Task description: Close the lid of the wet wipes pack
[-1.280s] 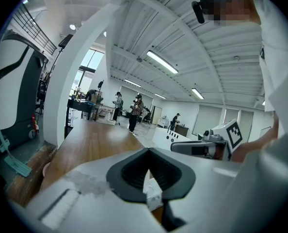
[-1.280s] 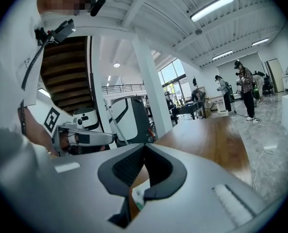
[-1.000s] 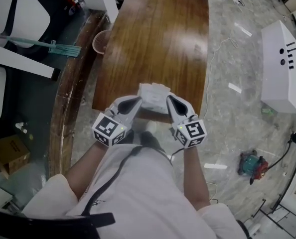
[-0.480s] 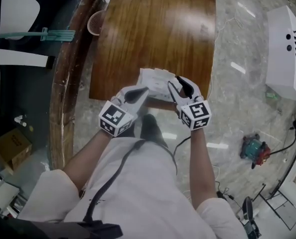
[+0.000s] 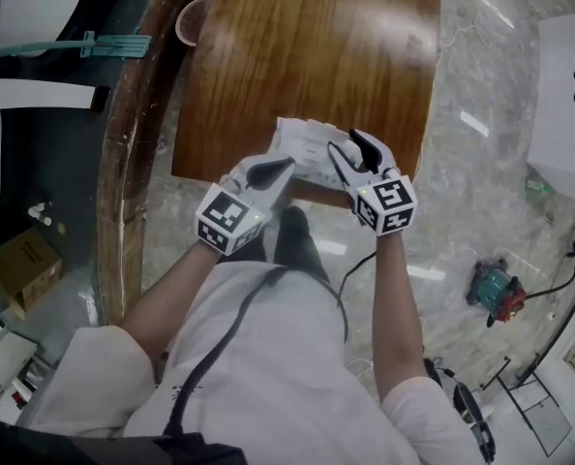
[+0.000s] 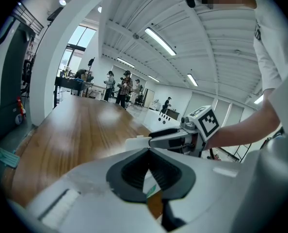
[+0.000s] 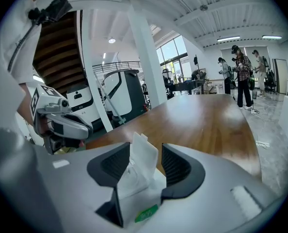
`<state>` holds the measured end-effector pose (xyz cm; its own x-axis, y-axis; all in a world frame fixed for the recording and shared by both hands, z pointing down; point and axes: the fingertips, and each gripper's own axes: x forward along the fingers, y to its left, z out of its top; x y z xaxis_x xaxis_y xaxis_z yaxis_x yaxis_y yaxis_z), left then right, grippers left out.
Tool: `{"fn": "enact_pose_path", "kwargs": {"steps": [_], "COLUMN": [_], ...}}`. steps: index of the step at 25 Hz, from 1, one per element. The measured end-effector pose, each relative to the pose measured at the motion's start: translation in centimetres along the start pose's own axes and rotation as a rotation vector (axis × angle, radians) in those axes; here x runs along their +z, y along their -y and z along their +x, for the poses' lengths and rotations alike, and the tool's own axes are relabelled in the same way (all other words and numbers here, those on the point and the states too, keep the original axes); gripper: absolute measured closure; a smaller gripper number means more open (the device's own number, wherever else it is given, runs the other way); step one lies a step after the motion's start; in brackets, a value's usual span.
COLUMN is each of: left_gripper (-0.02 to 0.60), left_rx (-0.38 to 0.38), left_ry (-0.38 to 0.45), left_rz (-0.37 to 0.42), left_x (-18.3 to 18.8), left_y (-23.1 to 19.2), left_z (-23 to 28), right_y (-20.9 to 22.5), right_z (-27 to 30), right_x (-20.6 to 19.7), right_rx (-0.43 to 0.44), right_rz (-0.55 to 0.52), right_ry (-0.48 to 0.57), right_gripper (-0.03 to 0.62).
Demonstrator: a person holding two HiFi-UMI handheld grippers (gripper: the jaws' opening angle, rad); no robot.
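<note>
Located wet wipes pack (image 5: 305,151) at the 6 o'clock edge of wooden table (image 5: 307,56), between both grippers. Cannot tell whether it rests on the wood or hangs just above. Judged long axis to run roughly 9 to 3 o'clock, along that near edge, top face up.

Found lid (image 7: 143,154) raised, a white flap standing near upright off the pack's top, a small tab on its upper edge. Could not see the wipes inside; noted only a green label on the white wrapper.

Found left gripper (image 5: 286,168) at the pack's 8 o'clock corner, jaws drawn together and pinching a thin white-and-green edge of the wrapper.

Found right gripper (image 5: 350,147) at the 3 o'clock end, jaws opening and already wide, lid upright between them, pads clear of it on both sides.

Noted a pinkish cup (image 5: 195,19) just off the table's 10 o'clock corner, contents not discernible
</note>
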<state>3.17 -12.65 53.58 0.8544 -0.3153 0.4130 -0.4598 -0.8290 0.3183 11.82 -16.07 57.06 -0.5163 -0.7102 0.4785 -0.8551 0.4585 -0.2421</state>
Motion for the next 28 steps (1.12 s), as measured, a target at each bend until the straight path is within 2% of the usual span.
{"fn": "enact_pose_path", "kwargs": {"steps": [16, 28], "left_gripper": [0.579, 0.58], "left_rx": [0.051, 0.06], "left_ry": [-0.022, -0.006], "left_rz": [-0.023, -0.013], "left_x": [-1.6, -0.9], "left_y": [-0.7, 0.4], "left_z": [0.7, 0.5], "right_y": [-0.9, -2.1], "right_z": [2.2, 0.8], "right_x": [0.3, 0.8], "right_rx": [0.151, 0.186], "right_rz": [-0.023, -0.049], "right_ry": [0.015, 0.016], "right_gripper": [0.385, 0.385]}}
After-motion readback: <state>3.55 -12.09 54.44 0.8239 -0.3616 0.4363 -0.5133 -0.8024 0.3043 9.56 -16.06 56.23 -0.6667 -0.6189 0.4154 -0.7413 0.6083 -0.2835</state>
